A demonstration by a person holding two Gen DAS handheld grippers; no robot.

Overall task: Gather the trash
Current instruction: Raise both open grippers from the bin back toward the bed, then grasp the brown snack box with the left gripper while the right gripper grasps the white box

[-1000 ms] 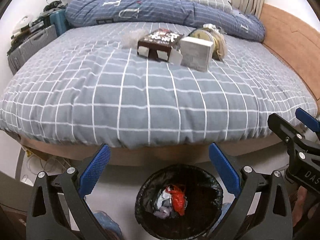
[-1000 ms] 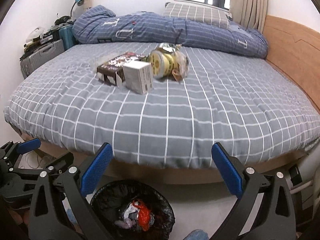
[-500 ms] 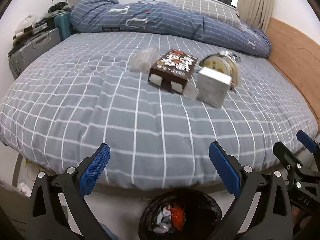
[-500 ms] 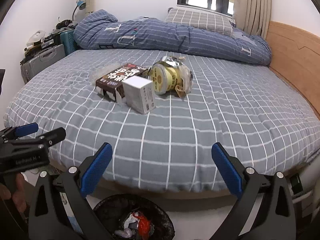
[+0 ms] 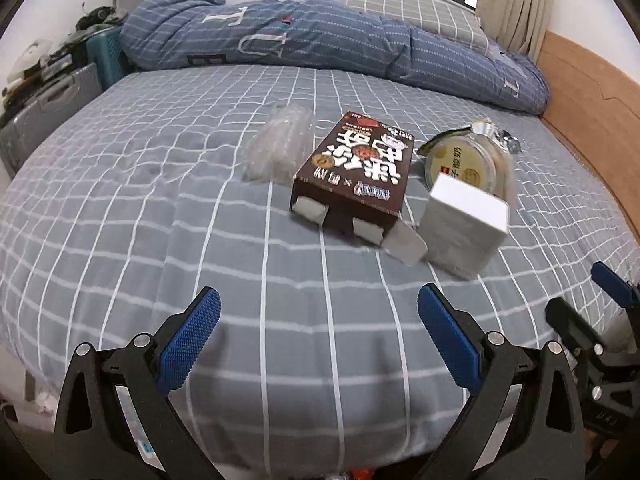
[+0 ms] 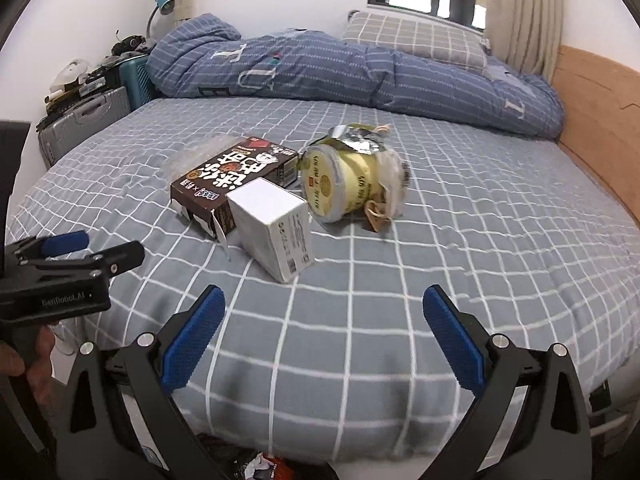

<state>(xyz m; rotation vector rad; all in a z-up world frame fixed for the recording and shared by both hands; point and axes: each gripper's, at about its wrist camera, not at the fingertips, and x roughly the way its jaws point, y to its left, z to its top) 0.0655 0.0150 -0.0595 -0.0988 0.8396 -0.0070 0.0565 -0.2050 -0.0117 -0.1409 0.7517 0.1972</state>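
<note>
Trash lies in a cluster on the grey checked bed (image 5: pixel 160 208): a brown snack box (image 5: pixel 356 172) with open end flaps, a white carton (image 5: pixel 466 228), a yellow cup (image 5: pixel 468 164) on its side with its foil lid peeled, and a clear plastic tray (image 5: pixel 280 148). In the right wrist view they are the brown box (image 6: pixel 236 180), white carton (image 6: pixel 276 228) and yellow cup (image 6: pixel 348 184). My left gripper (image 5: pixel 320 340) is open and empty over the bed's near edge. My right gripper (image 6: pixel 324 340) is open and empty, nearest the white carton.
A blue duvet (image 5: pixel 320 44) and a pillow (image 6: pixel 416 36) lie at the bed's far side. A wooden headboard (image 6: pixel 592 100) runs along the right. Suitcases (image 6: pixel 88 120) stand at the left. The trash bin's contents (image 6: pixel 268 468) peek below the bed edge.
Both grippers have risen from the bin and moved forward over the bed toward the trash. The bin has dropped almost out of view. Both stay open.
</note>
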